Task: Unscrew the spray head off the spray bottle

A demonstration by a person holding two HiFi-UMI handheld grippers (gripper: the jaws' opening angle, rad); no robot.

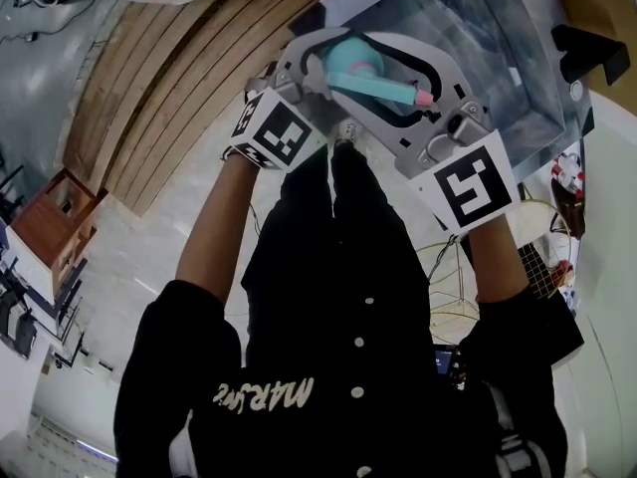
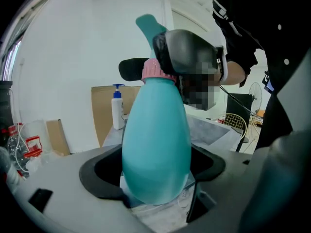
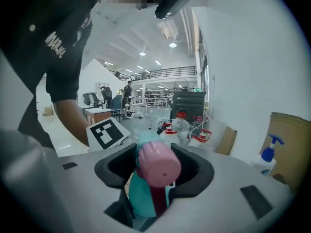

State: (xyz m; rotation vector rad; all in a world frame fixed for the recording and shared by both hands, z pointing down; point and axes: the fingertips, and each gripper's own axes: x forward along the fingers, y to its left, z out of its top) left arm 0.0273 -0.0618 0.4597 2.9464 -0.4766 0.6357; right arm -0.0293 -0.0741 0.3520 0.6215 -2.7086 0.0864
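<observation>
The teal spray bottle [image 1: 348, 60] is held up in the air between both grippers. My left gripper [image 1: 323, 63] is shut on its rounded body [image 2: 155, 144], which fills the gap between the jaws in the left gripper view. A pink collar [image 2: 156, 72] rings the neck, and above it rises the teal spray head [image 2: 148, 24]. My right gripper [image 3: 150, 188] is shut on that spray head [image 3: 143, 200] from the opposite side. The pink nozzle [image 3: 159, 166] points straight at the right gripper view's camera. In the head view the nozzle [image 1: 425, 98] lies inside the right gripper [image 1: 408, 93].
A grey-topped table [image 1: 488, 28] lies under the grippers. On it stand a cardboard box [image 2: 103, 115], a white pump bottle with a blue top [image 2: 116, 111] and several red-capped water bottles [image 3: 181, 126]. A wire fan guard [image 1: 448, 267] lies by the person's right side.
</observation>
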